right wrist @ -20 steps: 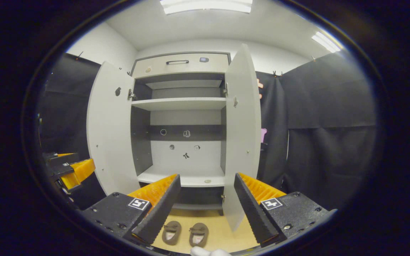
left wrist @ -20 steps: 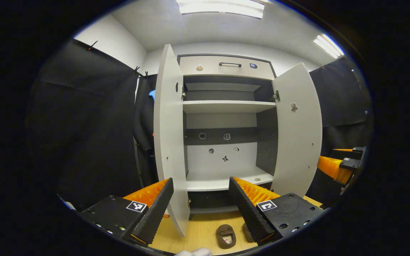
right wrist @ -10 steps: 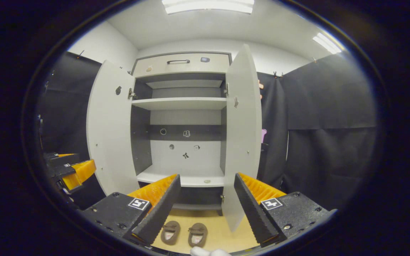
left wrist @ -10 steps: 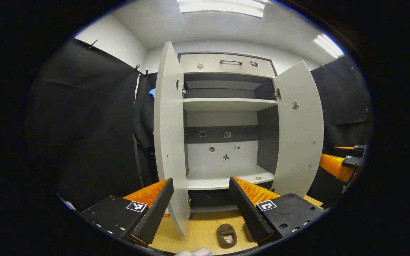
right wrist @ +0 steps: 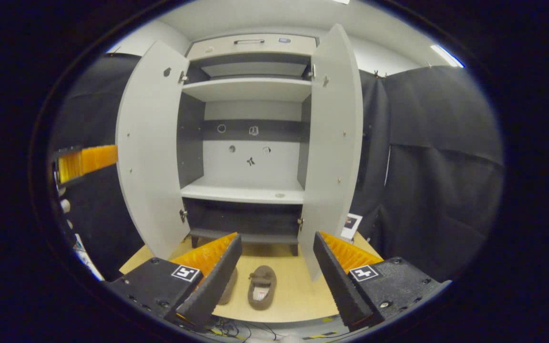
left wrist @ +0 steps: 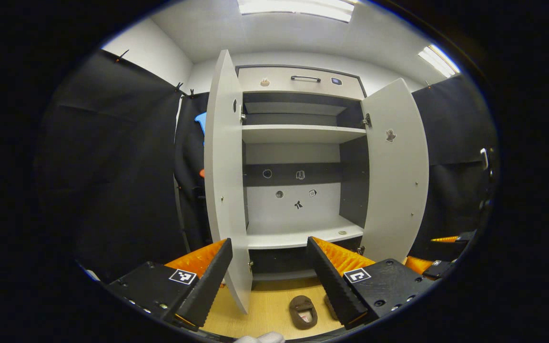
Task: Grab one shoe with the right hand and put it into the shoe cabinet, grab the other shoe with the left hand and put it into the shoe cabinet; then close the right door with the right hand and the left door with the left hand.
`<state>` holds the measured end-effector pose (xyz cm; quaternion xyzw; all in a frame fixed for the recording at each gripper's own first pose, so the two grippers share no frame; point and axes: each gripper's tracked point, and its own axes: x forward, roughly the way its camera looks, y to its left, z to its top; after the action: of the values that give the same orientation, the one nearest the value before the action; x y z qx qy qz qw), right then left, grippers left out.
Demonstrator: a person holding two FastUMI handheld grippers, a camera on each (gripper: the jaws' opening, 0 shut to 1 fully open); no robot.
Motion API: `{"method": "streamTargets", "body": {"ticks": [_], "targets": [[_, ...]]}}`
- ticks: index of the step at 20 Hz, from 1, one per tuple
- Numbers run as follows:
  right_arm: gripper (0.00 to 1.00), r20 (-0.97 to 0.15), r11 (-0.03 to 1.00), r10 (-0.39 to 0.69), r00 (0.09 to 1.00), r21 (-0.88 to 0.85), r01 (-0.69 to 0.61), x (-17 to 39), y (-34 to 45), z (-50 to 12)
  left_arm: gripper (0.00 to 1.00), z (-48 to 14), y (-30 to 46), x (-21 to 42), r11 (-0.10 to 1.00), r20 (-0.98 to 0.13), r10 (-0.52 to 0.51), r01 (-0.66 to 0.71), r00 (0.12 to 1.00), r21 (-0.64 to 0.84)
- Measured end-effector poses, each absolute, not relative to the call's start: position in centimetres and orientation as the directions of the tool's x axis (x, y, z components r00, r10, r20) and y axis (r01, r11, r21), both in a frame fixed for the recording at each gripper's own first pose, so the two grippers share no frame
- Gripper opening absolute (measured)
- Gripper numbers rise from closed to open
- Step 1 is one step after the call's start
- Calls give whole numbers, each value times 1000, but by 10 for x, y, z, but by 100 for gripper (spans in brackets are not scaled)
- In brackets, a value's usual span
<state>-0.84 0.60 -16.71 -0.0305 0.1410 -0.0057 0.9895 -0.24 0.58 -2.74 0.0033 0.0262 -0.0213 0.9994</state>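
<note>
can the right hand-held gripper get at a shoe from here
Probably yes. The right hand-held gripper is open, and one shoe lies on bare floor between its fingers, in front of the cabinet; nothing is in the way.

Both cameras face the open shoe cabinet (left wrist: 298, 143) head-on from a little way back. The left gripper view looks level, from left of centre. The right gripper view tilts downward (more floor (right wrist: 298, 290) visible). The 2 views share the cabinet's shelves, both doors and the shoes (right wrist: 261, 287).
</note>
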Motion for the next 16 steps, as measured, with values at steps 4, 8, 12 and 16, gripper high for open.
{"method": "streamTargets", "body": {"ticks": [4,8,12,16], "targets": [[99,-464,999,1,886,-39,-22,-8,18,-279,96,-40,13,-3,999,-83,-36,36,996,1],[97,-555,999,40,831,17,-37,16,32,-355,96,-47,25,-11,1000,-99,-1,2,995,11],[96,-618,998,61,784,14,-66,55,52,-416,96,-48,25,-5,999,-107,27,-24,994,30],[96,-677,998,66,733,35,-58,99,62,-468,96,-48,25,2,999,-114,43,-42,993,14]]}}
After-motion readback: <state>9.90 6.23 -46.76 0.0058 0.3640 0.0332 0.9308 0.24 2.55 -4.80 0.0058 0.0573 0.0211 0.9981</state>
